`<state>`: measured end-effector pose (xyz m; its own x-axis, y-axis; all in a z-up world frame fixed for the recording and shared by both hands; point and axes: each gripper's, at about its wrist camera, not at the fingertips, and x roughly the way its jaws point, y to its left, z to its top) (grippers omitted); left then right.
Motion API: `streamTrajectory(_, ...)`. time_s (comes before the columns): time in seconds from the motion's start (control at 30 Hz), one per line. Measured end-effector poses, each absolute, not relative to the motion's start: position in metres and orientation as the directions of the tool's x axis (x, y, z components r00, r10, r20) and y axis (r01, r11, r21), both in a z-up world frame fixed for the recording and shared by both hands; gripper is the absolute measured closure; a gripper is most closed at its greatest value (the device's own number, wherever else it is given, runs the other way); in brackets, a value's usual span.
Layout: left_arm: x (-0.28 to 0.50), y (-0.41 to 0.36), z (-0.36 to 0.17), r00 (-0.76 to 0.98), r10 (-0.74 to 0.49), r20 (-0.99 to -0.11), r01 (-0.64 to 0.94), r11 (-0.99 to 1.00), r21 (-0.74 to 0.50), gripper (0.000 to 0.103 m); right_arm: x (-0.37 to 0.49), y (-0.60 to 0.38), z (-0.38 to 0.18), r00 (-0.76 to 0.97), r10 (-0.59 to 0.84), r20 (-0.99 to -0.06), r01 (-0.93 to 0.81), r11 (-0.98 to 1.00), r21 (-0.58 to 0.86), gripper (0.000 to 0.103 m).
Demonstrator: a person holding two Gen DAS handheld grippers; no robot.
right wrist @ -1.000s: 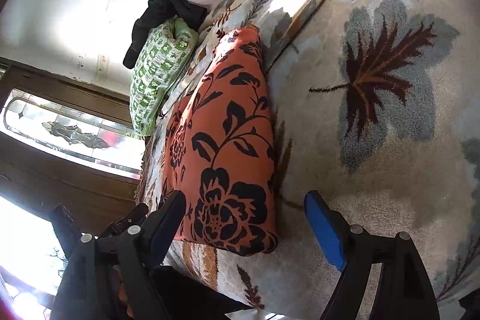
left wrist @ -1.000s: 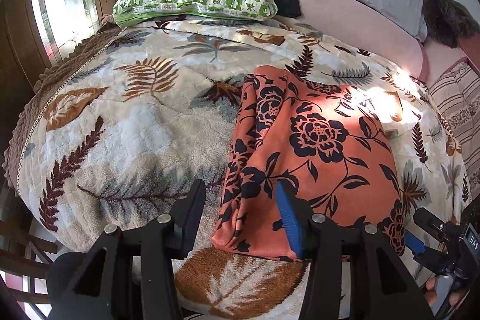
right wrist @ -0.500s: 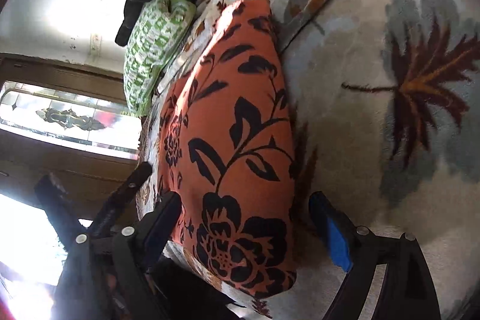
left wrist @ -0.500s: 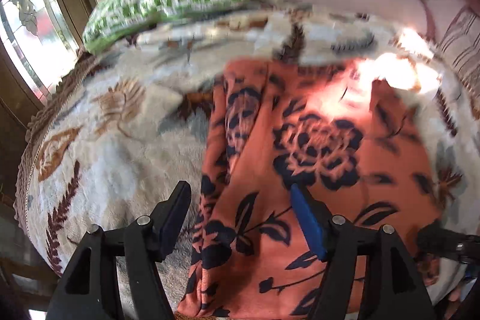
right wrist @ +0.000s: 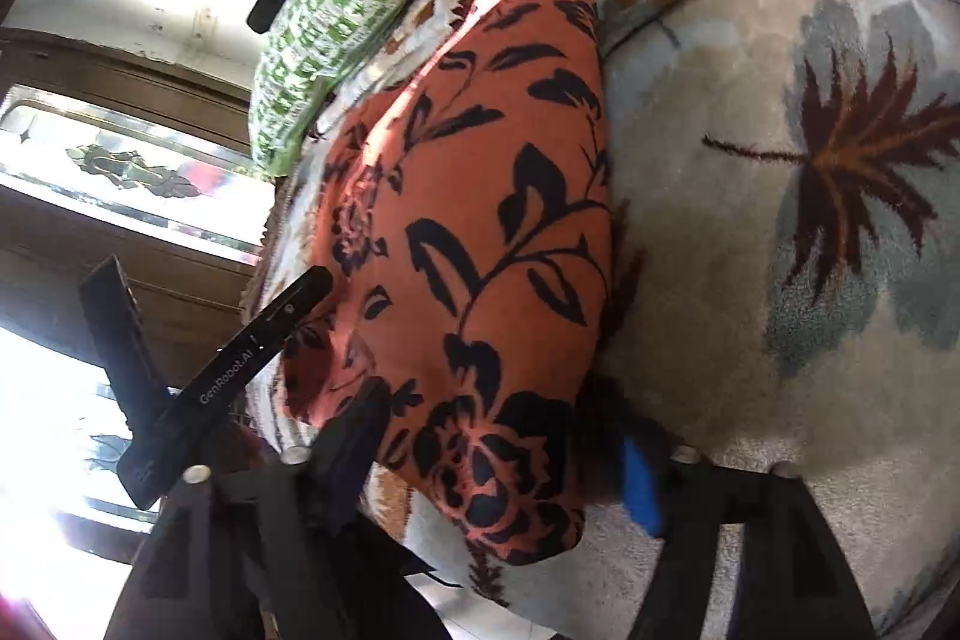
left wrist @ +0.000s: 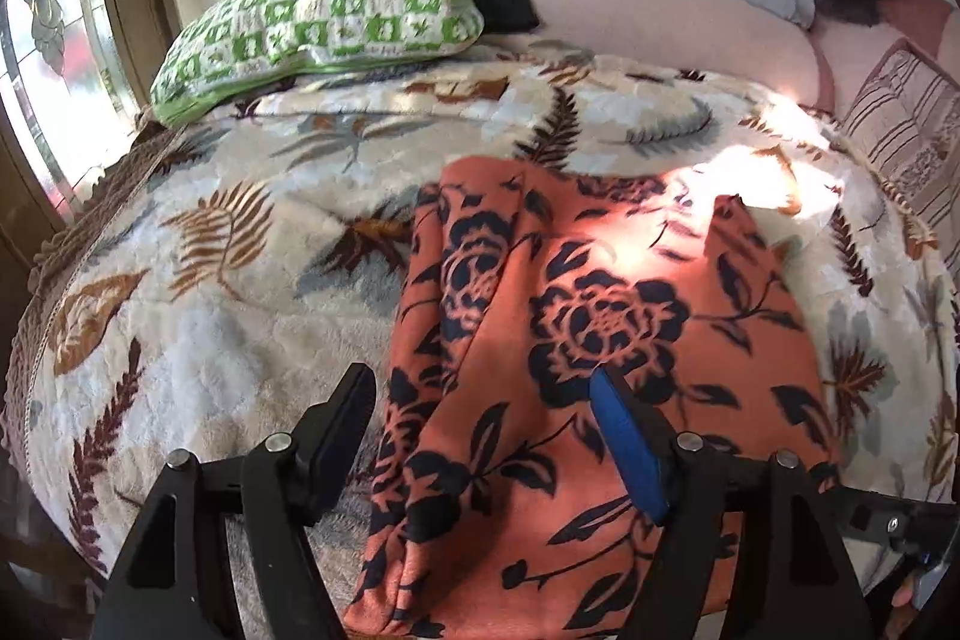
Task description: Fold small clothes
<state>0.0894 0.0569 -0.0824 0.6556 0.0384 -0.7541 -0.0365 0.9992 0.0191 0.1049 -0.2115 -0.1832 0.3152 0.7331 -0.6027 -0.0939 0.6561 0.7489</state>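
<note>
Two tools hang over an orange floral cloth (left wrist: 606, 340) lying folded on the bed's leaf-print blanket (left wrist: 198, 280). Left tool (left wrist: 480, 436), fingers spread, straddles the cloth's left near edge. Right tool (right wrist: 498, 460), also spread, straddles the near right corner without pinching it. A green pillow (left wrist: 318, 28) sits at the far side.

the folded garment (left wrist: 600, 340) lies on the blanket (left wrist: 210, 280), with the pillow (left wrist: 324, 22) behind it to the left.
</note>
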Motion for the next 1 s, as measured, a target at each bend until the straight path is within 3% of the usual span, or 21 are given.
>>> streamTrajectory(0.07, 0.097, 0.055, -0.085, 0.653, 0.051, -0.756, -0.035, 0.999, 0.038, 0.027, 0.108, -0.227, -0.176, 0.366, 0.756, -0.542, -0.059, 0.601, 0.797, 0.025)
streamTrajectory(0.17, 0.115, 0.061, -0.127, 0.539, 0.095, -0.837, -0.038, 0.995, 0.088, 0.024, 0.125, -0.249, -0.175, 0.435, 0.762, -0.48, 0.011, 0.529, 0.849, 0.02)
streamTrajectory(0.27, 0.108, 0.074, -0.134, 0.568, 0.052, -0.822, -0.075, 0.997, 0.011, 0.017, 0.161, -0.243, -0.206, 0.325, 0.835, -0.445, 0.093, 0.44, 0.893, 0.019)
streamTrajectory(0.33, 0.109, 0.076, -0.134, 0.561, 0.044, -0.827, -0.068, 0.998, 0.007, 0.017, 0.177, -0.233, -0.214, 0.263, 0.802, -0.536, 0.097, 0.531, 0.842, 0.059)
streamTrajectory(0.4, 0.109, 0.078, -0.133, 0.56, 0.034, -0.828, -0.046, 0.999, 0.009, 0.017, 0.17, -0.224, -0.185, 0.311, 0.735, -0.602, -0.016, 0.637, 0.77, 0.066)
streamTrajectory(0.47, 0.11, 0.078, -0.126, 0.544, 0.034, -0.838, -0.059, 0.998, 0.003, 0.018, 0.154, -0.205, -0.156, 0.37, 0.617, -0.694, -0.161, 0.778, 0.607, 0.068)
streamTrajectory(0.53, 0.11, 0.072, -0.112, 0.553, 0.019, -0.833, -0.062, 0.998, -0.018, 0.019, 0.161, -0.194, -0.18, 0.324, 0.532, -0.783, -0.165, 0.846, 0.507, 0.068)
streamTrajectory(0.6, 0.104, 0.062, -0.092, 0.639, 0.007, -0.769, -0.017, 1.0, -0.005, 0.019, 0.167, -0.21, -0.185, 0.326, 0.607, -0.725, -0.117, 0.787, 0.606, 0.065)
streamTrajectory(0.67, 0.11, 0.049, -0.093, 0.662, 0.082, -0.745, 0.009, 0.993, 0.117, 0.019, 0.165, -0.211, -0.177, 0.336, 0.599, -0.727, -0.151, 0.796, 0.586, 0.057)
streamTrajectory(0.73, 0.129, 0.052, -0.126, 0.545, 0.123, -0.83, 0.02, 0.987, 0.16, 0.018, 0.163, -0.216, -0.172, 0.309, 0.639, -0.705, -0.161, 0.765, 0.623, 0.031)
streamTrajectory(0.8, 0.129, 0.068, -0.136, 0.543, 0.048, -0.839, -0.022, 0.999, 0.042, 0.015, 0.166, -0.234, -0.167, 0.337, 0.704, -0.625, -0.095, 0.686, 0.721, 0.031)
streamTrajectory(0.93, 0.128, 0.067, -0.137, 0.544, 0.057, -0.837, -0.016, 0.998, 0.058, 0.015, 0.199, -0.276, -0.184, 0.423, 0.731, -0.535, 0.083, 0.557, 0.826, 0.022)
streamTrajectory(0.97, 0.128, 0.067, -0.137, 0.545, 0.058, -0.836, -0.016, 0.998, 0.06, 0.015, 0.214, -0.276, -0.195, 0.386, 0.76, -0.523, 0.126, 0.519, 0.846, 0.022)
streamTrajectory(1.0, 0.127, 0.068, -0.138, 0.544, 0.055, -0.837, -0.021, 0.998, 0.052, 0.015, 0.227, -0.266, -0.206, 0.328, 0.803, -0.497, 0.151, 0.475, 0.867, 0.031)
